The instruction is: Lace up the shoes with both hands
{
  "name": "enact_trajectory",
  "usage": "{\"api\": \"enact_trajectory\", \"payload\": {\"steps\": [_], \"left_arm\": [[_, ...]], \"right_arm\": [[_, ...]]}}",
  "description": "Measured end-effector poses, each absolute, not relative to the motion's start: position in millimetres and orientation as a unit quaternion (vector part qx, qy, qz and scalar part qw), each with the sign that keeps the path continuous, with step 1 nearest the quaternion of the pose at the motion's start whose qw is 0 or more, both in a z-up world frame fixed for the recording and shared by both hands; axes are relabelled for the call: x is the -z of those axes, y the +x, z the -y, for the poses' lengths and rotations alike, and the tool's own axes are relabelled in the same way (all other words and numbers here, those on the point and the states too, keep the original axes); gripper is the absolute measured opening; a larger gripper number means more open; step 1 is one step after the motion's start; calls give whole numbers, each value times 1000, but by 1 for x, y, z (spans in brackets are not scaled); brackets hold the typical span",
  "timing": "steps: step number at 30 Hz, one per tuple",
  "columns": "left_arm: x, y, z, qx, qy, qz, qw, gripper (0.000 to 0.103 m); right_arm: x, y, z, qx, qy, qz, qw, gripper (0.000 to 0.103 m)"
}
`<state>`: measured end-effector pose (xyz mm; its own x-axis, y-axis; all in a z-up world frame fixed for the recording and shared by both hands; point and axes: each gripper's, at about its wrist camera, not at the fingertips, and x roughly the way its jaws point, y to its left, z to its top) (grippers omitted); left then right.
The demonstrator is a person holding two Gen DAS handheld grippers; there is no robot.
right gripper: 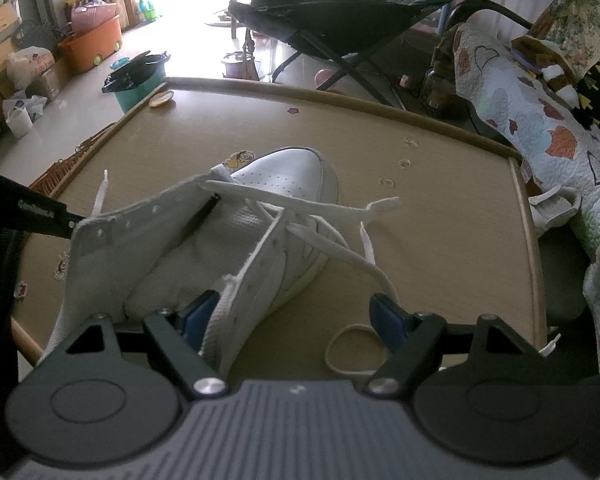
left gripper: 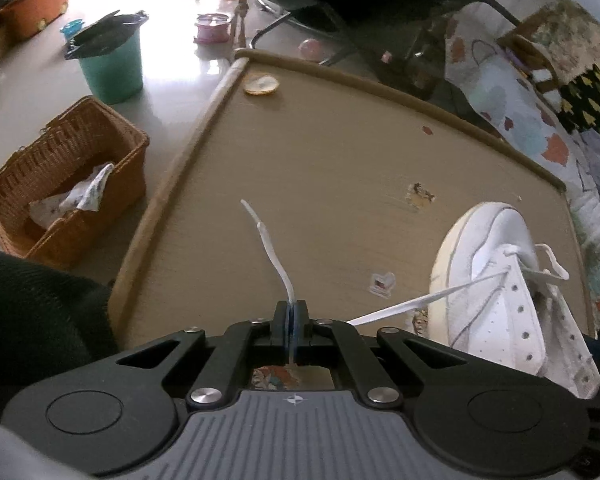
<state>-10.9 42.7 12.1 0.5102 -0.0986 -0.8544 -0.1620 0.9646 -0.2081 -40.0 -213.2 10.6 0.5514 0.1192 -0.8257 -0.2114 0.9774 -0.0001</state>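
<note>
The left gripper [left gripper: 291,312] was clenched on a white shoelace [left gripper: 274,258], whose free end stood up past its tips while the rest ran taut to the white shoe [left gripper: 496,292] on the tan table [left gripper: 320,184]. The right gripper [right gripper: 296,316] hung spread wide over the shoe's heel end, grasping nothing, with loose lace beside its right finger [right gripper: 388,316]. A wicker basket [left gripper: 66,184] sat on the floor beside the table.
</note>
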Motion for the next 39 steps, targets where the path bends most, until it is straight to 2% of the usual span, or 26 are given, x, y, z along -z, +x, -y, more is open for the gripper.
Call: {"api": "enact_trajectory", "payload": {"steps": [4,5,10,14,16,23,26,28,29,32,39], "left_arm": [[-11,-12,-46,-20,-139,-494,858,8],[-10,-11,-47,-23,-145,-494,857,14],[-7,-14,-63,-48,-226,-496,837,14],[-5,-21,-73,-56,-310,-487,815,29],[-6,-23,-74,-50,-347,-479,805,31],[-11,-28,-68,-28,-384,-465,797,37],[-5,-34,-64,-22,-400,-468,787,37],[1,-39,-62,-20,-408,-472,781,37],[4,-41,-60,-18,-410,-474,779,37],[15,-46,-54,-13,-413,-482,773,37],[26,-49,-57,-13,-415,-485,769,37]], "right_arm": [[-10,-40,212,-94,-53,-462,880,81],[-10,-40,212,-93,-54,-461,881,81],[-12,-44,208,-97,-72,-448,886,81],[-18,-48,207,-109,-93,-442,886,81],[-23,-50,209,-117,-93,-442,884,81],[-56,-63,246,-153,-7,-449,880,80],[-70,-64,280,-130,66,-442,885,74],[-74,-59,301,-96,88,-429,894,63],[-74,-54,310,-81,89,-423,898,62],[-65,-31,320,-68,40,-429,900,56],[-32,12,289,-153,-134,-435,877,55]]}}
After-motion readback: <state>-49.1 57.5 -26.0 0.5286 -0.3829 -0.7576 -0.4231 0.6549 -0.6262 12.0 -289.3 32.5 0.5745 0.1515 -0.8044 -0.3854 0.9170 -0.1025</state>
